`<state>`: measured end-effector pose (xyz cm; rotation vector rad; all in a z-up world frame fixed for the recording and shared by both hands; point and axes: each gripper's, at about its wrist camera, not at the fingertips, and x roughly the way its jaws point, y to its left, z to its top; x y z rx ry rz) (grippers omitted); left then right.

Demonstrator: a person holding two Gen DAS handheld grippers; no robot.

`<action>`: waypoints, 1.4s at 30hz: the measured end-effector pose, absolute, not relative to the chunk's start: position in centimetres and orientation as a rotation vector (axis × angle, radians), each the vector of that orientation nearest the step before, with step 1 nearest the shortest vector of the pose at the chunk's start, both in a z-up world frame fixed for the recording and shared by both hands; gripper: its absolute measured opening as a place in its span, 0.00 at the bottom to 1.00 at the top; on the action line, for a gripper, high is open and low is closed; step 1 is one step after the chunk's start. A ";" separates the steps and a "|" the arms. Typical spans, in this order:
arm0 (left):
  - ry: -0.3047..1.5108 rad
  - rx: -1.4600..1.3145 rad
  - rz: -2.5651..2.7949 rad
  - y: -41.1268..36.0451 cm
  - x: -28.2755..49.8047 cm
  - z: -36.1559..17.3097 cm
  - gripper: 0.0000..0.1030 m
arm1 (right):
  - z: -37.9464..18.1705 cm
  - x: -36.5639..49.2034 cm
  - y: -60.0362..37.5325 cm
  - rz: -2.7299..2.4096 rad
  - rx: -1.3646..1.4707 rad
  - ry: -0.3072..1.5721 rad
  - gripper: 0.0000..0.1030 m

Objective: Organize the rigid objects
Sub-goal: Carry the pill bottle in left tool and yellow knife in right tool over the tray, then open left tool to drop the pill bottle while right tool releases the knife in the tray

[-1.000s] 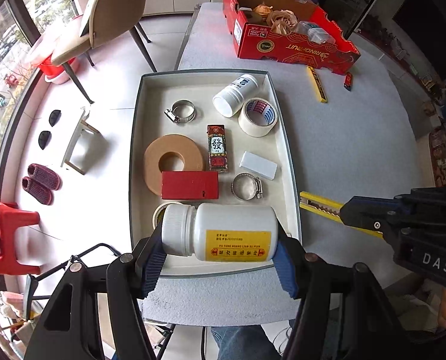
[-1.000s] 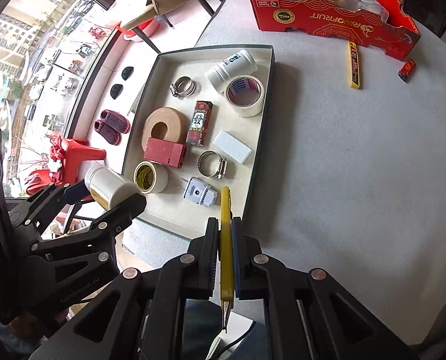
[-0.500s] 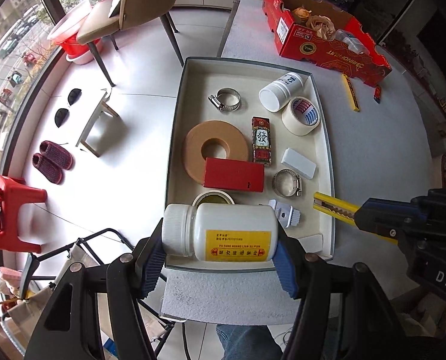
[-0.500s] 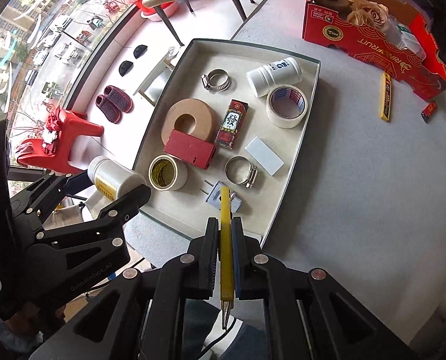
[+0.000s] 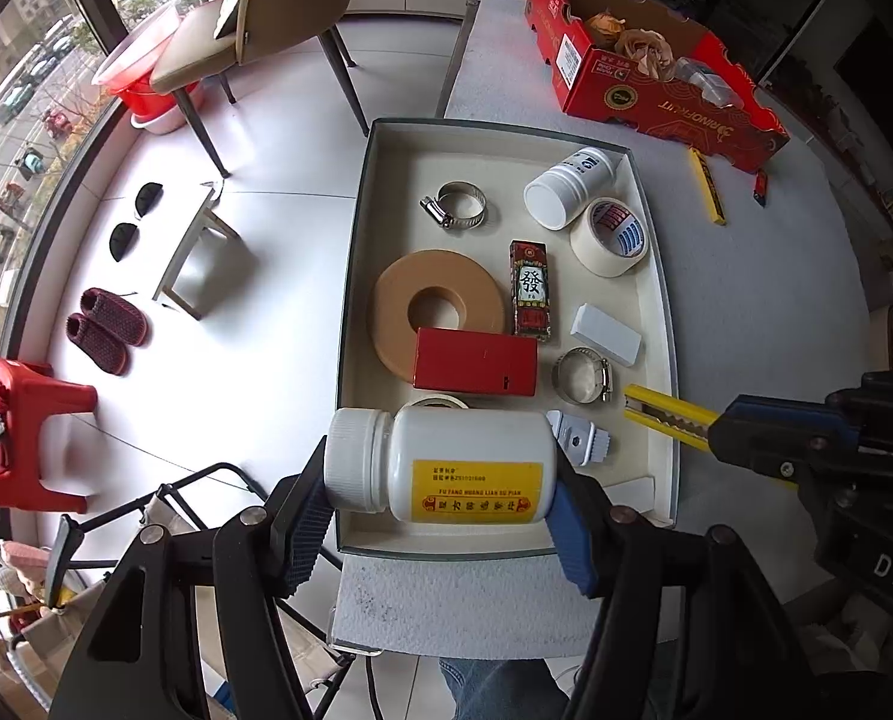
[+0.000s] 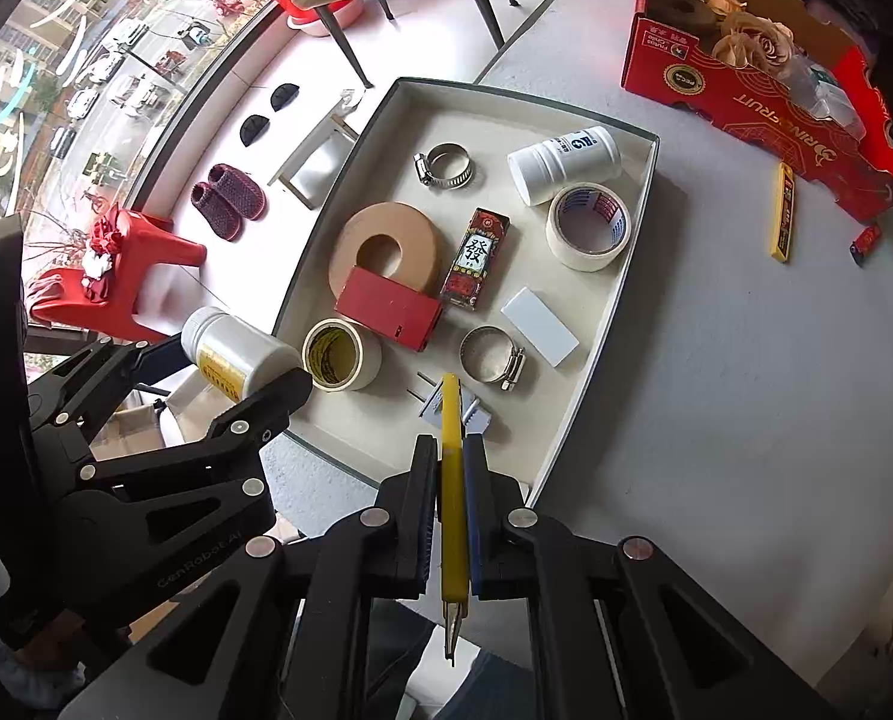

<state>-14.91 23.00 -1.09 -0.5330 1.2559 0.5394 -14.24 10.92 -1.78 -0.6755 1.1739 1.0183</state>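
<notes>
Tray rim [image 5: 667, 324] lies just under both claws — left claw [image 5: 446, 510] clamps a white bottle [image 5: 446, 462] sideways, right claw [image 6: 449, 480] grips a yellow cutter [image 6: 452, 516]; bare counter [image 6: 746, 390] rightward, both pointing steeply down

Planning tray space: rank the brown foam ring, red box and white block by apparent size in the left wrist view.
1. brown foam ring
2. red box
3. white block

All three lie flat in the tray at similar depth, so the order seems reliable.
</notes>
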 end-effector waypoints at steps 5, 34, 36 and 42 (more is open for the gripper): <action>1.263 -0.529 0.530 23.1 -14.5 -1.3 0.65 | -1.9 -14.0 11.1 1.013 -0.677 1.178 0.09; 1.291 -0.572 0.604 27.3 -9.1 -3.9 0.65 | -2.1 -9.4 16.6 0.948 -0.592 1.149 0.09; 1.295 -0.561 0.608 27.4 -8.7 -4.0 0.65 | -2.2 -9.1 16.9 0.944 -0.581 1.149 0.09; 1.306 -0.554 0.628 27.6 -8.1 -4.6 0.65 | -2.8 -8.5 17.1 0.922 -0.569 1.149 0.09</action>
